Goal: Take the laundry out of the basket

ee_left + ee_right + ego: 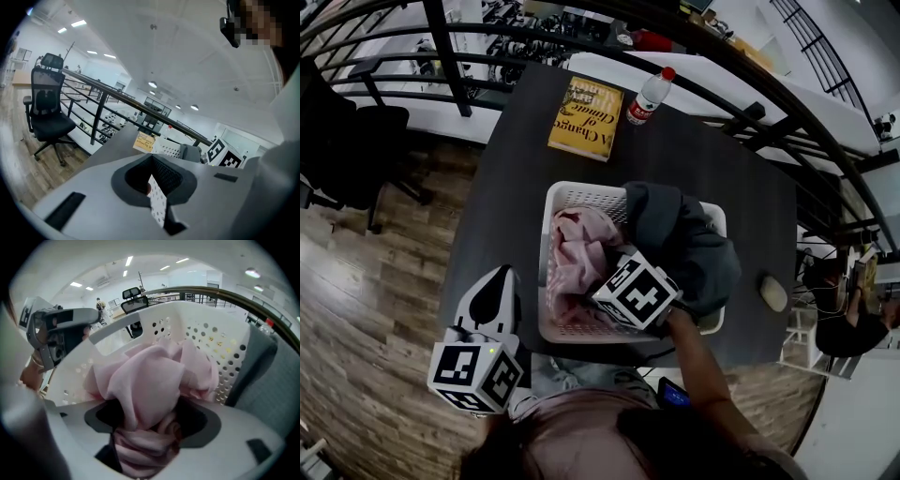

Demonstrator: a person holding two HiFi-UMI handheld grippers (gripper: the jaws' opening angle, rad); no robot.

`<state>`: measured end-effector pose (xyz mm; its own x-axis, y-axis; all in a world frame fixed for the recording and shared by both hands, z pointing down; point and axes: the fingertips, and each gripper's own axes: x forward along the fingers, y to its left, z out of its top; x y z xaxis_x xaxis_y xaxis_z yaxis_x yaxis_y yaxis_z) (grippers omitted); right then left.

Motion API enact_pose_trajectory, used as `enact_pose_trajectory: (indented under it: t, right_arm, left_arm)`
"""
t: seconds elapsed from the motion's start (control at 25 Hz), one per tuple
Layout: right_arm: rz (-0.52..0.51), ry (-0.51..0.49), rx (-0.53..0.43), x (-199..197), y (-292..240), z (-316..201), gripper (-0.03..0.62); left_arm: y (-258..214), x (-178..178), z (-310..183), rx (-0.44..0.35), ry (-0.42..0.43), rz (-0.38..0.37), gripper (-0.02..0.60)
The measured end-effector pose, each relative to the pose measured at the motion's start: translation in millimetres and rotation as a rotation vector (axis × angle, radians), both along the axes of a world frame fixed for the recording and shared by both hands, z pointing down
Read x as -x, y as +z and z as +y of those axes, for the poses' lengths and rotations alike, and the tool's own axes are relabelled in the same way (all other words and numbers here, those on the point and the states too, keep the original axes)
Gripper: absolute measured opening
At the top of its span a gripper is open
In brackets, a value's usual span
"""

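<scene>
In the head view a white basket sits mid-frame on a dark table, a pink cloth in its left half and a grey garment draped over its right rim. The right gripper dips into the basket, and the left gripper hangs at lower left. In the left gripper view its jaws meet, holding nothing. In the right gripper view the jaws stand wide apart, with the pink cloth bunched between them.
</scene>
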<state>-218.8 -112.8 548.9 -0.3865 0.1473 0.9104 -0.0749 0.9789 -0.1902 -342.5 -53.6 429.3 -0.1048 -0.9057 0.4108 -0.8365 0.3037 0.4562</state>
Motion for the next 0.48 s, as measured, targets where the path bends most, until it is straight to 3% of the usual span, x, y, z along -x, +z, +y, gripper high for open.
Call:
enact_pose_trajectory:
  t: [0.12, 0.24, 0.36, 0.48]
  right_arm:
    - [0.052, -0.015, -0.071, -4.7, 14.8, -6.8, 0.369]
    - [0.084, -0.033, -0.102, -9.1, 18.8, -7.5, 0.241]
    - [0.047, -0.012, -0.056, -9.5, 12.3, -3.7, 0.113]
    - [-0.004, 0.012, -0.022, -8.4, -2.9, -2.6, 0.073]
  left_arm:
    - [2.5, -1.2, -2.0, 0.005, 0.002, 0.003, -0.002]
    - [3.0, -3.7, -3.2, -0.004, 0.011, 0.003, -0.002]
    - [0.4, -6.2, -2.8, -0.007, 0.019, 0.002, -0.002]
    - [-4.5, -7.9, -2.3, -0.009, 0.023, 0.001, -0.002]
